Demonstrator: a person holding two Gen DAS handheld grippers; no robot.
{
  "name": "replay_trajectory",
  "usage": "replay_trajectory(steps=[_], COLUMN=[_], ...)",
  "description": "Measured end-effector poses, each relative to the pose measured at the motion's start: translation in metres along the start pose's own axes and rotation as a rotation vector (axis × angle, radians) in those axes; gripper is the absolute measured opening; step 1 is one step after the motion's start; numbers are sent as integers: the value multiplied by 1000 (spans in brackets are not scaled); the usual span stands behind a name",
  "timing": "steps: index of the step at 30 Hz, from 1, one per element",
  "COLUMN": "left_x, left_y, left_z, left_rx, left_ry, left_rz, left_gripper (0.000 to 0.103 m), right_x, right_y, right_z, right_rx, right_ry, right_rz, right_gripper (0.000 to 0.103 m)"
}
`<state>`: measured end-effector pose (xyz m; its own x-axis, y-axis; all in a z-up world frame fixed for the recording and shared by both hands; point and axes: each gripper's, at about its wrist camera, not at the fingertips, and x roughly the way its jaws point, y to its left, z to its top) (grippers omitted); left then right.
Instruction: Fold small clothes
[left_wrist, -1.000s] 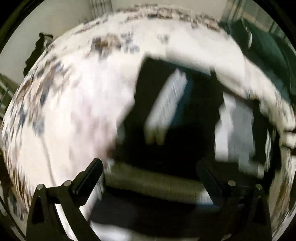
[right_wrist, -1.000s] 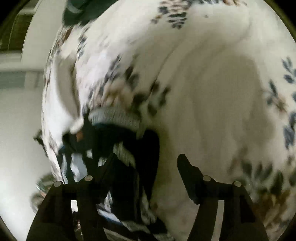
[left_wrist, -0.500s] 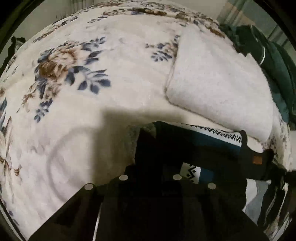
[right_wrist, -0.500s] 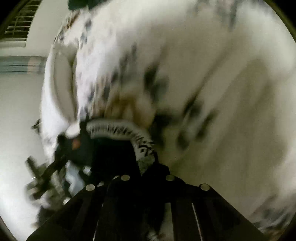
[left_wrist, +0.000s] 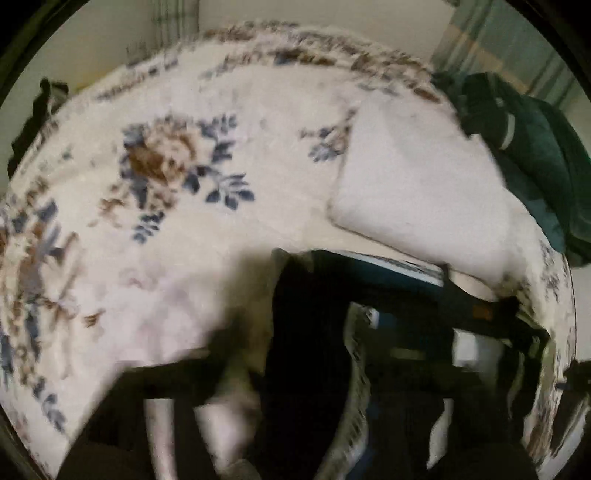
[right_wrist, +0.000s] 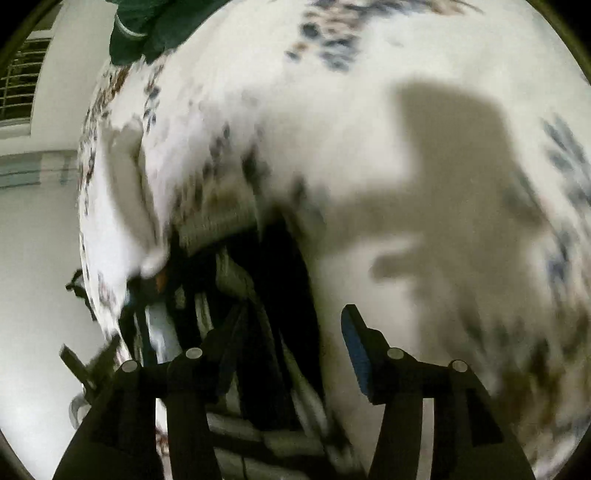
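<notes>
Right hand-held gripper (right_wrist: 291, 332): jaws parted, having just been opening, the dark patterned garment (right_wrist: 273, 295) lying loose between them. Left hand-held gripper (left_wrist: 306, 373): blurred, jaws wide, just opened, over the same garment (left_wrist: 314, 332). Beyond: floral blanket (left_wrist: 166, 166), white folded cloth (left_wrist: 413, 184), dark green clothing (left_wrist: 532, 155).

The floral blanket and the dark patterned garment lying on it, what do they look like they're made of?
The floral blanket looks like soft plush fleece: matte, fuzzy surface, print edges bleeding into the pile, though blur hides detail. The dark patterned garment looks knitted, probably wool or acrylic: its pale band is ribbed and the white pattern reads as woven-in stitches. Fibre type cannot be told.
</notes>
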<state>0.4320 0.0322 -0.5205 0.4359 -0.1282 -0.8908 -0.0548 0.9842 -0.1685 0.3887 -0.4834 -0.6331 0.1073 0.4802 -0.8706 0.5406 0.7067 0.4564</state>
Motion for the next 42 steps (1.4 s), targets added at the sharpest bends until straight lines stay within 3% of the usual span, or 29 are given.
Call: replay_trajectory(steps=[2,5,7,10,13,17,18,19,20,24,25,29,30,31,33,36,37,39,40,42], left_x=[-21,-47,-64,-83,-90,-105,-110,-114,-119,-131,-132,-130,-129,-129,-122,-101,-94,-74,-65,-63], left_y=[-14,-45,-65,-91,-107,-107,-106,-107,-110,-136,-147,-203,-223,-238,-280,-326,-335,-351,-354,-352], left_z=[-16,-58,-93,-160,-244,-327,-347,-356,-368,-395,-403,-428,-435,-440,-453,-469,-472,-476,-476,-475], left_rx=[35,112,149,177,112,-61,-117,-143,-164,-162,-146,-42,1,38,140,233,255,302,326,309], left_ry=[-7,40,70,137,265,360,378,383,387,392,399,412,411,411,412,410,408,409,401,365], left_rz=[-35,-19,-25,29,109,218,238,250,258,236,221,154,129,113,70,44,45,92,144,151], left_gripper=[92,92,92,92,92,92,92,92,92,92,92,92,92,92,92,91,88,43,39,19], right_x=[-17,-21,-10,25,62,91,96,98,97,71,66,58,52,43,30,12,5,-1,-4,-3], right_y=[-25,-55,-73,-104,-128,-140,-138,-136,-136,-147,-149,-166,-166,-168,-178,-188,-190,-181,-174,-146], right_z=[-45,-102,-133,-177,-209,-220,-221,-222,-222,-214,-210,-204,-202,-201,-195,-173,-159,-130,-113,-69], right_rx=[37,62,48,8,-10,14,-4,-35,-47,-117,-145,-135,-171,-205,-209,-205,-215,-239,-255,-300], right_ry=[44,120,189,344,441,411,401,383,369,295,284,415,409,403,406,413,400,367,348,304], right_rz=[-27,-36,-22,-2,49,225,233,213,186,62,13,55,31,-6,-24,-27,-26,-20,-6,54], right_gripper=[60,64,64,64,64,64,53,2,6,2,2,4,13,35,59,59,59,59,59,59])
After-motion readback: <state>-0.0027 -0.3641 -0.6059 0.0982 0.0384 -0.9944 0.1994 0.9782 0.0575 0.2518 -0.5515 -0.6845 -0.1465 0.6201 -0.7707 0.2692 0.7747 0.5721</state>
